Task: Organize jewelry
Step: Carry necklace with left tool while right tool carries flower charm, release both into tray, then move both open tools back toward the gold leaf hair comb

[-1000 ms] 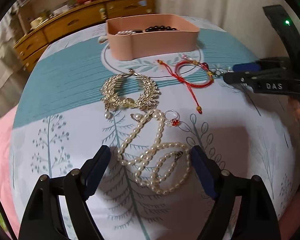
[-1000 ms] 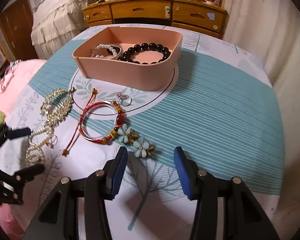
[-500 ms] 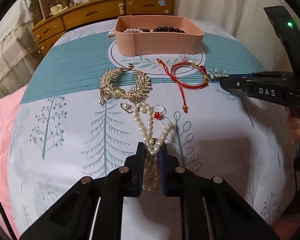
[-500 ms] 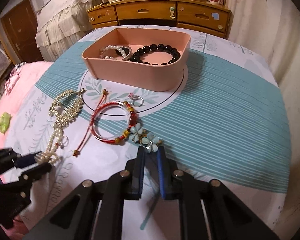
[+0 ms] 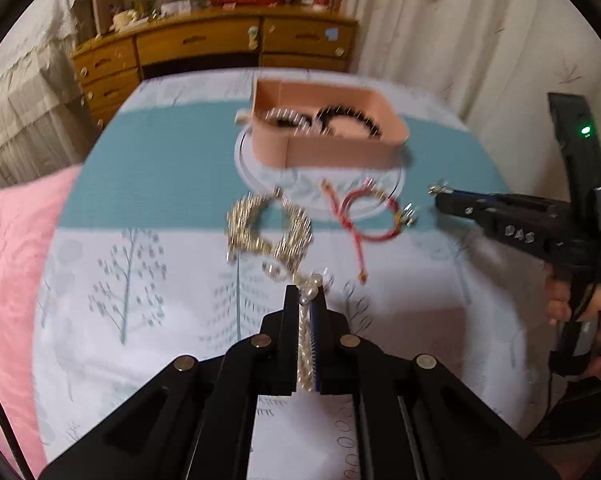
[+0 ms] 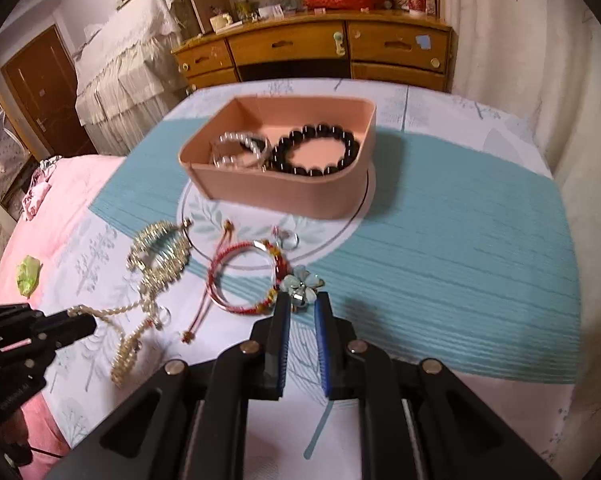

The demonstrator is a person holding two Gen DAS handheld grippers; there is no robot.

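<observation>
Pearl necklace [image 5: 305, 344]: we find it clenched between the left tongs [image 5: 305, 300], its strand running up between the two pads. In the right view it trails from those tongs down onto the surface [image 6: 440, 248].
Left tongs: grasping the pearl necklace, the pads pressed tight on it.
Flower earring [image 6: 302, 286]: we see it at the tips of the right tongs [image 6: 301, 306], partly between the two pads and beside the red bracelet [image 6: 244, 276].
Right tongs: nearly closed, a narrow gap between the blue pads; we cannot tell whether the pads press on the earring.
Red bracelet: flat on the surface, its cord tail running out toward the necklace.
Ring [image 6: 286, 238]: on the surface between the red bracelet and the box [image 6: 284, 196].
Gold leaf piece [image 6: 160, 254]: on the surface, to the left of the red bracelet in the right view.
Box: pink, open-topped, at the far side of the surface; it holds a black bead bracelet [image 6: 316, 150] and a pale bead bracelet [image 6: 238, 150] side by side.
Surface: covered with a cloth of teal band and tree print.
Dresser [image 6: 320, 48]: wooden, behind the surface.
Left view: blurred, so fine detail is lost.
</observation>
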